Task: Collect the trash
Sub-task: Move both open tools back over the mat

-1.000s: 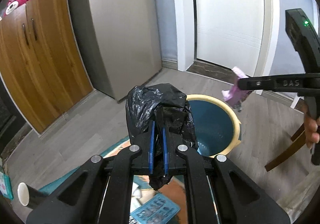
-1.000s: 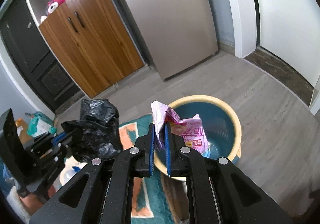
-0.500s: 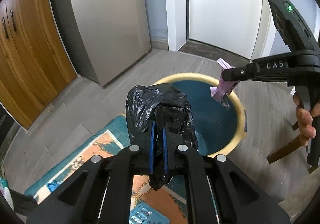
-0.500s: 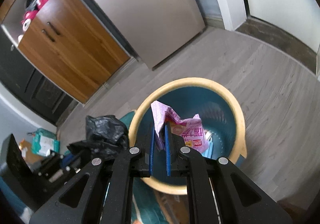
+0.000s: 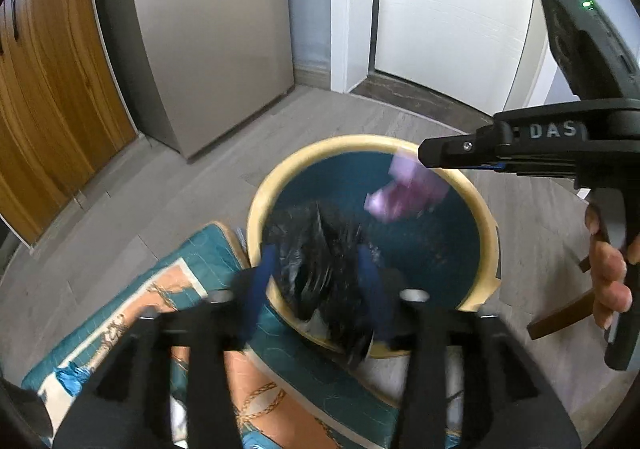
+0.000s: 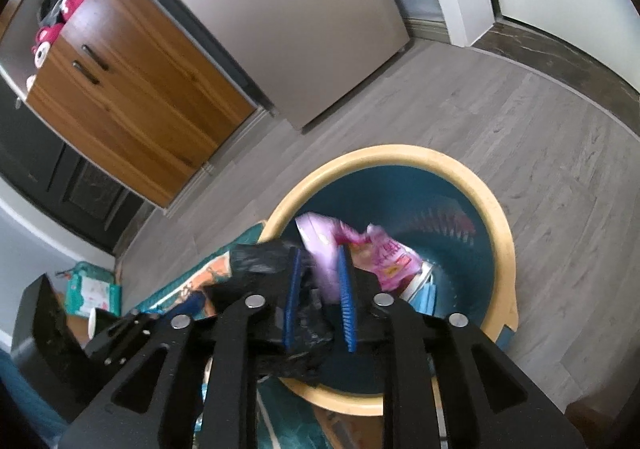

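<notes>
Dropping trash | left gripper (image 5: 316, 281) jaws opening, black bag (image 5: 320, 269) loose between them at the bin (image 5: 260, 201) rim's 7 o'clock: may snag or spill onto the rug (image 5: 192, 273) | right gripper (image 6: 318, 297) jaws opening, pink wrapper (image 6: 384, 253) slipping out over the bin's middle: may cling to a pad.

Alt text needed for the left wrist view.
The left hand-held gripper, jaws opening, drops a black plastic bag into a yellow-rimmed blue bin; the right hand-held gripper releases a blurred pink wrapper over it.
</notes>
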The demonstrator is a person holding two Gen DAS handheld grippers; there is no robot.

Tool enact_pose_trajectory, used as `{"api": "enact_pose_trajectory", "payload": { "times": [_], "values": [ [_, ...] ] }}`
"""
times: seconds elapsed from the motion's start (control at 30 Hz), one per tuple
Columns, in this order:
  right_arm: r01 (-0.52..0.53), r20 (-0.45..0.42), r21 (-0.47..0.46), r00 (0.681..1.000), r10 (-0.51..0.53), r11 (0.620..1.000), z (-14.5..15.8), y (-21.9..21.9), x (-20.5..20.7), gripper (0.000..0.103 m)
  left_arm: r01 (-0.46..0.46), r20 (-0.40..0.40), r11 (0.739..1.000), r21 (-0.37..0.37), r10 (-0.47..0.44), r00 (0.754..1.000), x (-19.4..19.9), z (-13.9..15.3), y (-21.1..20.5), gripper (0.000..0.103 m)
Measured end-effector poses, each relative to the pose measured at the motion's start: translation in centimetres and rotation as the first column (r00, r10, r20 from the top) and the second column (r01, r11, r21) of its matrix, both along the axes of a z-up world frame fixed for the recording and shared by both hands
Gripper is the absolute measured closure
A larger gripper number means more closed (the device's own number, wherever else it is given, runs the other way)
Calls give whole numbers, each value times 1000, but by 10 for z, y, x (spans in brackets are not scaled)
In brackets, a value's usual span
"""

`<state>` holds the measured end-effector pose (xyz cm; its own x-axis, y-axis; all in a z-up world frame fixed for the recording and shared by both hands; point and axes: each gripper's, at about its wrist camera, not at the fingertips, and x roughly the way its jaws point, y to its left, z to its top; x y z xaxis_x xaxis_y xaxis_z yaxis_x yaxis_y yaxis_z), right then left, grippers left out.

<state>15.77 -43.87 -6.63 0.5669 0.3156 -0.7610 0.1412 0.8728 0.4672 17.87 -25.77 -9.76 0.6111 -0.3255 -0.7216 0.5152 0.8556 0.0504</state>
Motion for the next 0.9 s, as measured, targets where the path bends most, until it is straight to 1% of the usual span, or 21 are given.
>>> {"api": "enact_pose_trajectory", "payload": {
  "times": [0.07,0.1,0.13,0.17,0.2,0.23,0.27,0.3,0.33,0.4,0.5,0.57,0.7,0.9],
  "values": [
    [15,4,0,1000,-15,1000,2,-2,-1,71,0,15,1000,4,0,1000,-4,5,3,49],
    [28,12,3,1000,-28,1000,6,-3,-2,69,-1,19,1000,5,1,1000,-6,7,4,47],
    [34,19,7,999,-34,999,9,-4,-2,68,-3,27,1000,3,3,1000,-9,11,8,40],
    [41,35,12,999,-42,999,14,-3,-5,63,-7,37,1000,2,7,999,-12,14,10,36],
    [44,46,7,998,-44,999,18,-1,-7,54,-12,47,1000,2,12,999,-16,17,14,29],
    [45,55,-4,997,-45,999,22,1,-9,49,-18,61,1000,1,18,998,-21,22,18,23],
    [45,64,-16,997,-44,999,26,3,-11,40,-26,74,1000,2,25,997,-25,25,22,20],
    [44,75,-36,996,-42,998,32,7,-16,31,-36,93,999,0,36,995,-32,31,28,13],
    [45,79,-47,996,-42,998,34,7,-18,26,-44,106,999,-3,45,993,-34,36,31,8],
    [49,98,-65,994,-42,997,43,12,-27,12,-54,129,998,-18,56,990,-44,44,39,6],
    [67,135,-87,989,-55,994,60,18,-40,6,-58,149,997,-47,64,987,-58,59,54,6],
    [93,158,-100,985,-77,991,71,22,-50,5,-60,162,997,-53,67,984,-65,66,61,6],
    [128,176,-141,979,-103,982,83,31,-67,5,-64,182,997,-46,72,981,-80,77,76,6],
    [132,190,-181,977,-97,975,99,53,-85,5,-99,199,994,-38,105,974,-103,89,102,6]
  ]
}}
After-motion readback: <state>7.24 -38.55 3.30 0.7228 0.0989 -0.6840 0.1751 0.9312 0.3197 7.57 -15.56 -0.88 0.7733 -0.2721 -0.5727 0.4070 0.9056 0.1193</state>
